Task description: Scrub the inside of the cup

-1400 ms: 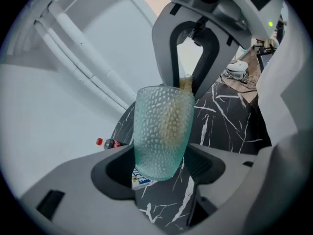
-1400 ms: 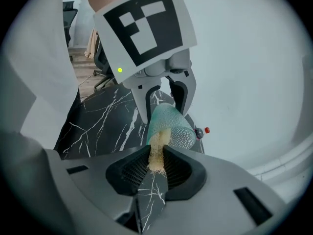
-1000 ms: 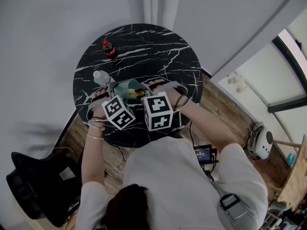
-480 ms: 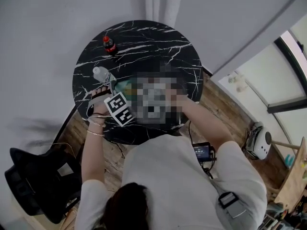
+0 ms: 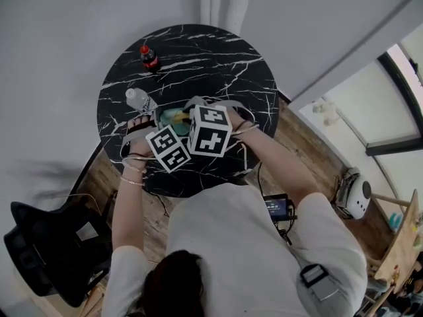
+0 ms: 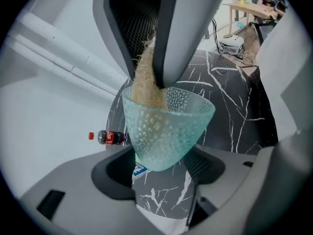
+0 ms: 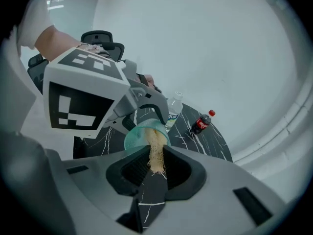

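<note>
The left gripper (image 6: pixel 161 159) clamps the dimpled pale-green cup (image 6: pixel 166 126) by its base, tilted over the black marble table (image 5: pixel 218 58). The right gripper (image 7: pixel 155 166) pinches a tan fibrous scrubber (image 7: pixel 156 153) reaching into the cup. Beyond stand a water bottle (image 5: pixel 139 100) and cola bottle (image 5: pixel 149 58)

1. The right gripper (image 7: pixel 155 164) has swung left and farther out, over the teal cup (image 5: pixel 170 116).
2. Its marker cube (image 5: pixel 210 130) now sits against the cube (image 5: pixel 168 149) of the left gripper (image 6: pixel 160 168), hiding more of the cup and the fibrous scrubber (image 7: pixel 156 151).
</note>
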Available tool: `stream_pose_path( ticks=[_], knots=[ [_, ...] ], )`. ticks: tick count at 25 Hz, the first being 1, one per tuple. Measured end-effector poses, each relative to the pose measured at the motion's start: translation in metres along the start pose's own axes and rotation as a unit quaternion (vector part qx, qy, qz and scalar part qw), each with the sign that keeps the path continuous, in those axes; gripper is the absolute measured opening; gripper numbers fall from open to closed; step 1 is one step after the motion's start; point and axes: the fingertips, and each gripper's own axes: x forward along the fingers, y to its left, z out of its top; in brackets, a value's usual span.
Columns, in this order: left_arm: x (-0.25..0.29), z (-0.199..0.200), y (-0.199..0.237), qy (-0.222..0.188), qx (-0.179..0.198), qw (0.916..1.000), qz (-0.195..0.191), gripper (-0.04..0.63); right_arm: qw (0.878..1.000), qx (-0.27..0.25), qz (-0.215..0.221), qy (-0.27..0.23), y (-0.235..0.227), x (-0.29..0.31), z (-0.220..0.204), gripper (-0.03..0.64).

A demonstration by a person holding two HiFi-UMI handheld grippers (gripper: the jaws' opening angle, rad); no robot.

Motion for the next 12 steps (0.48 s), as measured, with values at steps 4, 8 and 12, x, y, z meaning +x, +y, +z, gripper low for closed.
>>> stream_pose_path(
  ticks=[4,8,12],
  knots=[
    [-0.007,0.009,0.003,-0.036,-0.015,0.9992,0.007,0.31,1.0,0.016,-0.005,0.0,-0.007,0.001,-0.003,0.086],
    [-0.012,0.01,0.007,-0.052,-0.012,0.9984,0.017,0.308,1.0,0.029,-0.009,0.0,-0.014,0.0,-0.009,0.086],
    [-0.023,0.008,0.013,-0.07,-0.015,0.9968,0.035,0.307,0.999,0.016,-0.027,0.003,-0.02,-0.003,-0.008,0.084]
  ],
)
